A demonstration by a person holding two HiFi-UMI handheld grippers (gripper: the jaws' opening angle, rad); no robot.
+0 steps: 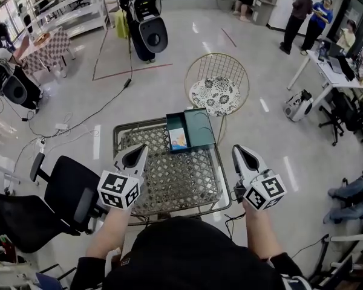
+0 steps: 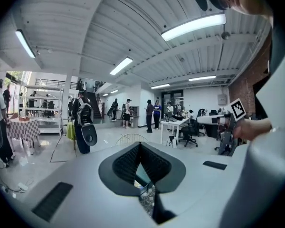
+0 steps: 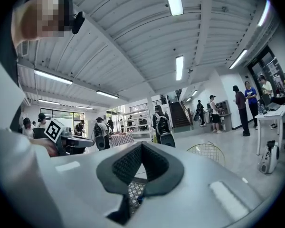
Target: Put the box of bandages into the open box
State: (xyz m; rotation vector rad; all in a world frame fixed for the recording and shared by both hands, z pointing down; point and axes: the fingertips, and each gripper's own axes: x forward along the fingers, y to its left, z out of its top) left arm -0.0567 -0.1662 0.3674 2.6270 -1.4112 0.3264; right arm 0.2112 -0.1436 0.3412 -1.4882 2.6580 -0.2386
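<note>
The left gripper (image 1: pixel 141 150) and right gripper (image 1: pixel 238 150) hover over the near side of the wire-mesh bench (image 1: pixel 169 186), both with jaws pressed together and holding nothing. At the bench's far edge sits the open box (image 1: pixel 201 128). The box of bandages (image 1: pixel 178 139) appears to lie inside its left half, well apart from both grippers. I judge it best to keep clear and avoid nudging it.

A small square table (image 1: pixel 175 183) with a pale lattice top in a thin metal frame stands on the glossy grey floor (image 1: pixel 157 89). Most of the top is bare. At the far edge, a little right of the middle, a dark teal open box (image 1: pixel 199 128) lies flat on the lattice. Its two halves are spread side by side, right at the far rim.
</note>
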